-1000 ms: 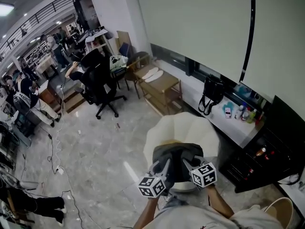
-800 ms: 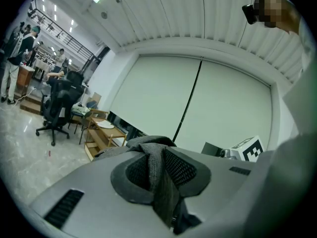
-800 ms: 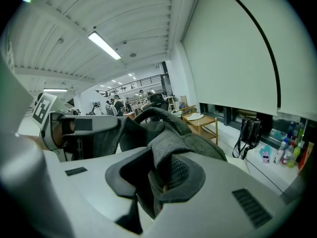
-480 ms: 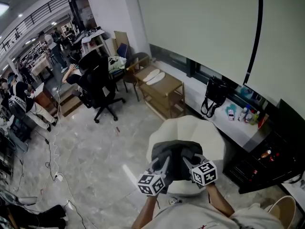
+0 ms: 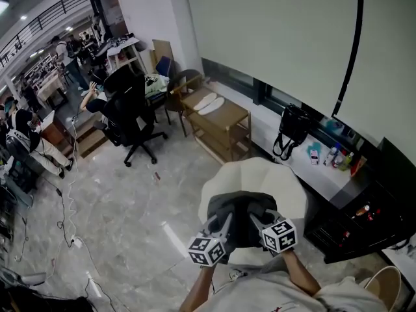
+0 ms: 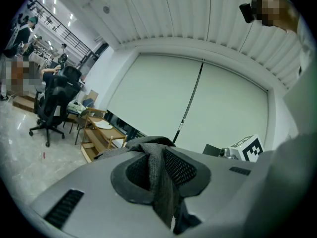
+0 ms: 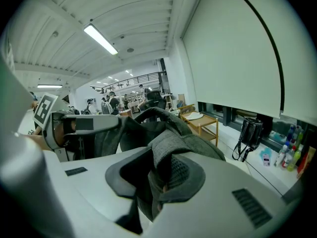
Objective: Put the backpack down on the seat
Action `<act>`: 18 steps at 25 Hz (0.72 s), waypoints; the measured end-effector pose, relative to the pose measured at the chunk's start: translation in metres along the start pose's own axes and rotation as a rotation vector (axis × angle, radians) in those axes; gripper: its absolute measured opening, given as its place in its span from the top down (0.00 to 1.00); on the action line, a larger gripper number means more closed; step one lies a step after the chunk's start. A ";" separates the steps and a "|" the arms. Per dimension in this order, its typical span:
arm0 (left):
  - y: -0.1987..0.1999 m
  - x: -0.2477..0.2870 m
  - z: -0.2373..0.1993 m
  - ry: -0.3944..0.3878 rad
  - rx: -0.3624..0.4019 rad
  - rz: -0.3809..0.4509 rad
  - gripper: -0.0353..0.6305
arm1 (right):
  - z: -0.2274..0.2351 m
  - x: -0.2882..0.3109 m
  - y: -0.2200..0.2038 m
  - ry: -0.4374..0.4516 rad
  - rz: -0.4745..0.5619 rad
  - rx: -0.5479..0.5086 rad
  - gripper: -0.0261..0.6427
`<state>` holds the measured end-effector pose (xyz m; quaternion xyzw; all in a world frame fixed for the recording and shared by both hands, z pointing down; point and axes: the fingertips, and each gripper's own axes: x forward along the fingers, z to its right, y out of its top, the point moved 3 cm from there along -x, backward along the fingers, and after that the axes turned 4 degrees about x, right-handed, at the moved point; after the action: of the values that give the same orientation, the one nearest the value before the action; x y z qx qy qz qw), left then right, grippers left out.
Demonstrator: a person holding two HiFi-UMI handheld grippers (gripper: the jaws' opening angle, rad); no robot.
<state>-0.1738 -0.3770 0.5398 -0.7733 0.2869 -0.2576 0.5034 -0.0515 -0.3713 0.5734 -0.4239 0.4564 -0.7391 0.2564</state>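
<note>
A dark grey backpack hangs over the front of a round cream seat in the head view. My left gripper is shut on a grey fabric strap of the backpack, which fills its jaws. On the other side, my right gripper is shut on a padded strap of the backpack. The left gripper view shows the right gripper's marker cube. Whether the bag's underside touches the seat is hidden.
A wooden shelf table and a black office chair stand beyond the seat. A black handbag and bottles sit on the window ledge at right. A dark cabinet flanks the seat. Cables trail on the floor at left.
The person and both grippers have shifted slightly across the room with the backpack, so the background has slid a little. Both grips look the same.
</note>
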 end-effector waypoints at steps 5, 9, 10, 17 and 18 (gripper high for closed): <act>-0.003 0.008 -0.005 0.002 -0.005 -0.014 0.81 | 0.007 0.007 -0.002 0.001 -0.010 0.013 0.84; -0.006 0.019 -0.003 0.012 -0.004 -0.022 0.81 | 0.018 0.009 -0.004 0.012 -0.010 0.021 0.84; -0.006 0.022 -0.003 0.017 -0.004 -0.022 0.81 | 0.022 0.010 -0.004 0.017 -0.010 0.019 0.84; -0.006 0.054 0.000 0.069 -0.002 -0.012 0.81 | 0.056 0.020 0.006 0.071 -0.017 0.004 0.84; -0.006 0.059 0.001 0.077 -0.002 -0.010 0.81 | 0.062 0.022 0.008 0.079 -0.018 0.002 0.84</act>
<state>-0.1303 -0.4163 0.5519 -0.7648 0.3024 -0.2895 0.4897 -0.0091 -0.4198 0.5886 -0.3984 0.4615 -0.7580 0.2317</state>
